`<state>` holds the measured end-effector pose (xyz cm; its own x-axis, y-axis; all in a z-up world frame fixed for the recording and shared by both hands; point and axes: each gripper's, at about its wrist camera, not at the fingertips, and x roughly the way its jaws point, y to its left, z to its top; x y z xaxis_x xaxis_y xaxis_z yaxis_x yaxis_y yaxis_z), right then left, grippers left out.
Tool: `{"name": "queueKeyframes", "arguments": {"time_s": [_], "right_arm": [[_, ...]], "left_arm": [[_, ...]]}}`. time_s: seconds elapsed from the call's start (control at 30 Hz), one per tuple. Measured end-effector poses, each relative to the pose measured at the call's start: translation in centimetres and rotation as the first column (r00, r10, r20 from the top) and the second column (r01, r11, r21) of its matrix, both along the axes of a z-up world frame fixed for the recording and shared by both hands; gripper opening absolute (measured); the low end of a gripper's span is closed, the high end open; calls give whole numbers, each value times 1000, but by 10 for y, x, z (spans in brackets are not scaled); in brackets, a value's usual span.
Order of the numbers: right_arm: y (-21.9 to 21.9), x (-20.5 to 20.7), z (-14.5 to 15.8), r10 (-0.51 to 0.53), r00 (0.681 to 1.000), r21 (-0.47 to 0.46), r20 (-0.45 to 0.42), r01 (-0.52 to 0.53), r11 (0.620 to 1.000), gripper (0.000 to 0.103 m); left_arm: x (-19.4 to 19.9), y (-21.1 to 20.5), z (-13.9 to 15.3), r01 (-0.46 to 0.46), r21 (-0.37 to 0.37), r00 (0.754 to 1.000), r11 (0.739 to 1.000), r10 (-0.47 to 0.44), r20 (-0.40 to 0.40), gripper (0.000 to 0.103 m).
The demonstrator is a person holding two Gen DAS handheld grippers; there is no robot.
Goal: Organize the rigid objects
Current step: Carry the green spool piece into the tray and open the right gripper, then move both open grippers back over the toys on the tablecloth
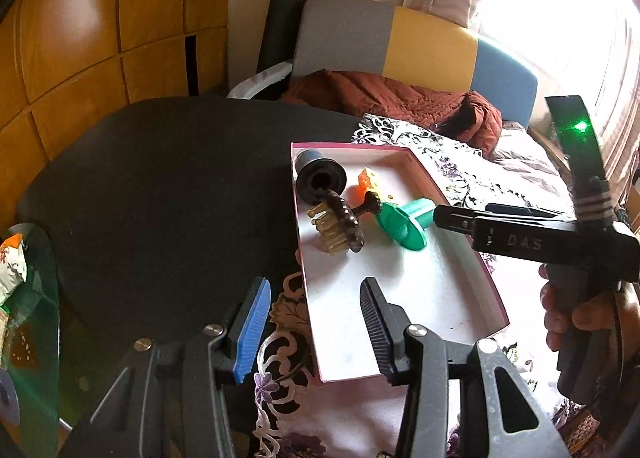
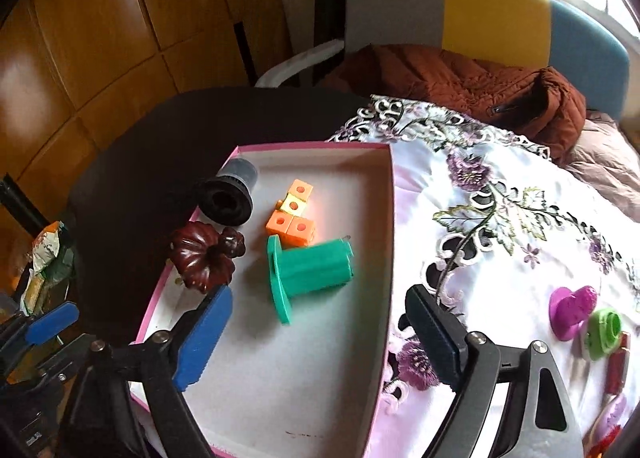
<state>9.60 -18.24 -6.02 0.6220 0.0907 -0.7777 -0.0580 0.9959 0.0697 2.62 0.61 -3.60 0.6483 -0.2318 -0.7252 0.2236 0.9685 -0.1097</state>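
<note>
Green spool (image 2: 310, 272) on its side, pink-rimmed box (image 2: 390, 218)

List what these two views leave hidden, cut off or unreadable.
- Right wrist view: red and pink items at the right edge are cut off and blurred; what they are is unclear.
- Right wrist view: the brown brush's bristles are hidden under its own head.
- Left wrist view: the orange blocks are mostly hidden behind the brush and the green spool.
- Both views: the window glare washes out the upper right corner.
</note>
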Motion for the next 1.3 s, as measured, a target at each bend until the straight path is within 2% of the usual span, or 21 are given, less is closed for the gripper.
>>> {"name": "queueKeyframes", "arguments": {"time_s": [0.5, 0.7, 0.9, 1.0, 1.1, 1.3], "right_arm": [[-37, -29, 22, -67, 995, -17, 78, 68, 998, 94], [-67, -37, 31, -120, 988, -31, 102, 124, 992, 95], [-114, -49, 44, -209, 969, -55, 132, 218, 974, 96], [-145, -56, 51, -270, 950, -74, 155, 283, 956, 98], [-183, -66, 57, -355, 916, -74, 186, 373, 925, 103], [-263, -91, 51, -560, 800, -25, 215, 577, 816, 103]], "left_arm": [[-6, -19, 4, 46, 38, 999, 998, -47, 7, 47], [-7, -30, 5, 73, 58, 997, 996, -73, 8, 47], [-10, -46, 6, 114, 81, 993, 990, -115, 7, 47], [-11, -56, 7, 143, 86, 990, 986, -143, 0, 47], [-11, -67, 7, 176, 71, 984, 982, -175, -18, 47], [-10, -97, 7, 253, 43, 967, 967, -250, -55, 47]]}}
